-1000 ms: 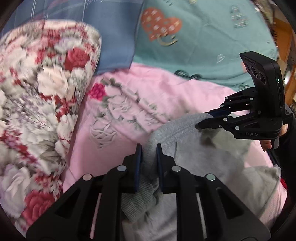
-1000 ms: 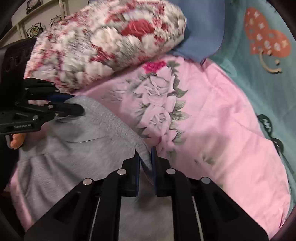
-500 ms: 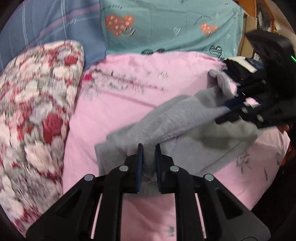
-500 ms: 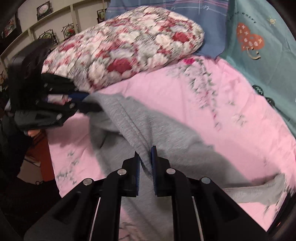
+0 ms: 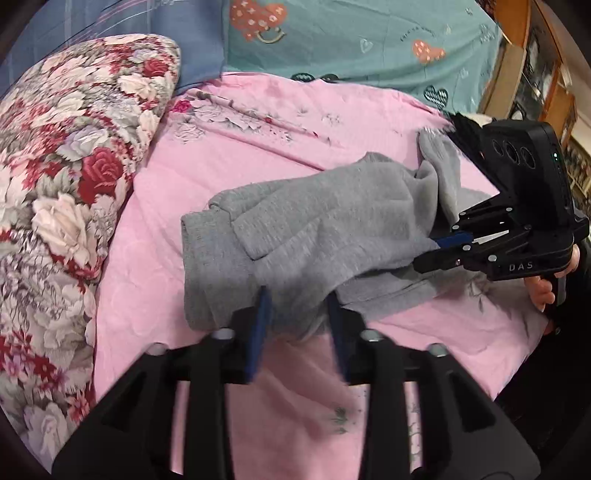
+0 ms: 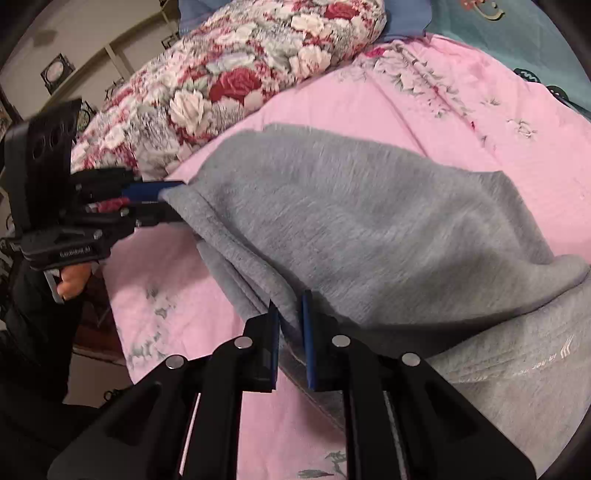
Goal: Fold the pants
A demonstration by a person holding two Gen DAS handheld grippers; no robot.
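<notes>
- The bed is covered with a pink sheet (image 5: 229, 206) printed with pale flowers; it fills most of both views.
- A floral quilt (image 5: 62, 177) with red and white roses lies bunched along one side of the bed, and a teal cloth (image 5: 369, 40) with heart prints and a blue cloth (image 5: 110, 22) lie at the far end.
- Wooden shelves (image 5: 535, 66) stand past the far corner of the bed.
- The grey pants (image 5: 314, 229) lie folded over in the middle of the pink sheet, near the front edge of the bed.
- The left tongs (image 5: 299, 328) stand wide, with the near fold of the pants between the pads.
- The right tongs (image 6: 290, 332) are narrow and pinch the layered edge of the pants.
- Bare pink sheet stays free around the pants toward the teal cloth.
</notes>
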